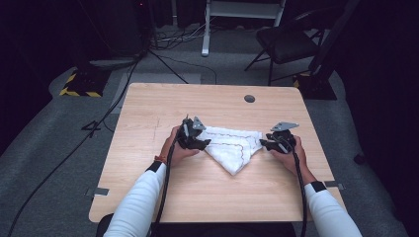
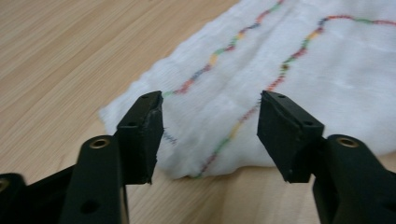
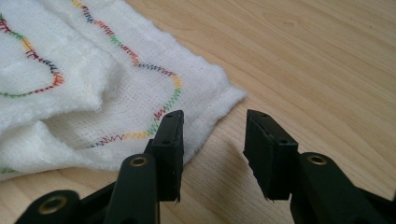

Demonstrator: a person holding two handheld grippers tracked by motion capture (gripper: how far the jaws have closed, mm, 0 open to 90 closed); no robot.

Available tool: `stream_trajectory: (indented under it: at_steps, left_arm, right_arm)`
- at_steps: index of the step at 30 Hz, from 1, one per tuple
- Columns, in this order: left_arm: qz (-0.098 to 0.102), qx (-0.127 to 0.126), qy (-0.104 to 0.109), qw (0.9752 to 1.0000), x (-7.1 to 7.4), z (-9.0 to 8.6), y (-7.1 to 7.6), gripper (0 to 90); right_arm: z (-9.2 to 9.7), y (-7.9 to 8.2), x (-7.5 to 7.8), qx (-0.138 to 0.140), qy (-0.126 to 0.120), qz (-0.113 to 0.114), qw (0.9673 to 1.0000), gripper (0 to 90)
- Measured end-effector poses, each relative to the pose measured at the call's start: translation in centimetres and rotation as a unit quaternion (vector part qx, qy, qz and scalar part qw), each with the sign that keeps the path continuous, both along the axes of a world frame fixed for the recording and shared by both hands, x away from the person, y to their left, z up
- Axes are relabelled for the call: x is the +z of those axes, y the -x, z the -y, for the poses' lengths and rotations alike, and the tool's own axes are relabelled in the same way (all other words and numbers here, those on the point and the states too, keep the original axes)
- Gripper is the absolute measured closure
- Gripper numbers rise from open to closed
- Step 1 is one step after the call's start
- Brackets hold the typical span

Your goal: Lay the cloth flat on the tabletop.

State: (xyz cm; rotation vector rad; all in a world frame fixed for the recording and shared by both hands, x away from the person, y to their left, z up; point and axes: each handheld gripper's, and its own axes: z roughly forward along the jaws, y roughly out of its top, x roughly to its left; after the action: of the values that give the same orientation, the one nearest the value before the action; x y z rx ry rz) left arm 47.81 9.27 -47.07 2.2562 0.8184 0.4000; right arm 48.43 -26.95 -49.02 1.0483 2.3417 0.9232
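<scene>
A white cloth (image 1: 234,144) with wavy multicoloured stitching lies folded into a rough triangle on the wooden table (image 1: 207,103). My left gripper (image 1: 200,143) sits at the cloth's left corner. In the left gripper view its jaws stand open over the cloth (image 2: 289,70), and the pads do not press on it; the gripper's gap (image 2: 210,128) shows cloth beneath. My right gripper (image 1: 264,144) is at the cloth's right corner. The right gripper view shows it (image 3: 212,149) open, the cloth's corner (image 3: 140,88) just ahead of the left jaw and bare table between the jaws.
The table has a round grommet hole (image 1: 249,98) near its far edge. Beyond the table stand a black chair (image 1: 286,44), a white frame leg (image 1: 205,29) and cables (image 1: 99,123) on the grey floor. A yellow-and-black striped base (image 1: 79,84) sits at far left.
</scene>
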Motion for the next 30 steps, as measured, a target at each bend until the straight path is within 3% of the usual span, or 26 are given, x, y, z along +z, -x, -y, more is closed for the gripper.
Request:
stream_trajectory:
  at_steps: [2,4,7,12,13,15,17,19,20,24,30]
  left_arm:
    - [-0.005,0.015,0.005,0.9999,0.0,-0.5,-0.3,35.8]
    - [-0.008,0.014,0.019,0.9997,0.3,-0.5,-0.3,32.3]
    - [-0.009,-0.009,0.029,0.9995,0.8,0.6,0.2,29.6]
    - [-0.009,-0.047,0.012,0.9988,0.5,2.6,0.6,28.6]
    - [-0.010,-0.050,0.001,0.9987,0.3,2.9,0.5,29.9]
    - [-0.025,-0.052,0.003,0.9984,-0.2,3.0,0.2,33.0]
    - [-0.037,-0.058,0.005,0.9977,-0.5,2.9,0.1,42.7]
    - [-0.037,-0.062,0.003,0.9974,-0.5,2.7,0.1,44.9]
    - [-0.035,-0.066,0.002,0.9972,-0.4,2.5,0.1,50.7]
    - [-0.029,-0.058,-0.003,0.9979,0.0,1.9,0.3,50.1]
    - [-0.005,-0.029,-0.016,0.9994,0.7,-0.2,1.5,34.4]
  right_arm:
    - [-0.1,0.0,0.1,-0.003,-0.002,0.004,1.0000,57.6]
    - [-0.1,0.0,0.2,-0.003,-0.003,0.011,0.9999,57.4]
    - [-0.3,0.1,0.3,0.002,-0.009,0.010,0.9999,57.0]
    - [-0.9,0.4,0.4,0.014,-0.012,0.010,0.9998,56.3]
    - [-0.9,0.4,0.5,0.015,-0.011,0.009,0.9998,55.9]
    - [-1.1,0.6,0.6,0.021,-0.015,0.009,0.9996,55.5]
    - [-1.3,0.8,0.8,0.028,-0.019,0.011,0.9994,55.2]
    - [-1.3,0.8,0.9,0.030,-0.020,0.010,0.9993,55.2]
    - [-1.4,0.9,1.0,0.033,-0.023,0.011,0.9991,55.2]
    - [-1.8,1.2,1.4,0.047,-0.031,0.013,0.9983,55.3]
    - [-3.1,1.5,1.7,0.070,-0.035,0.010,0.9969,54.0]
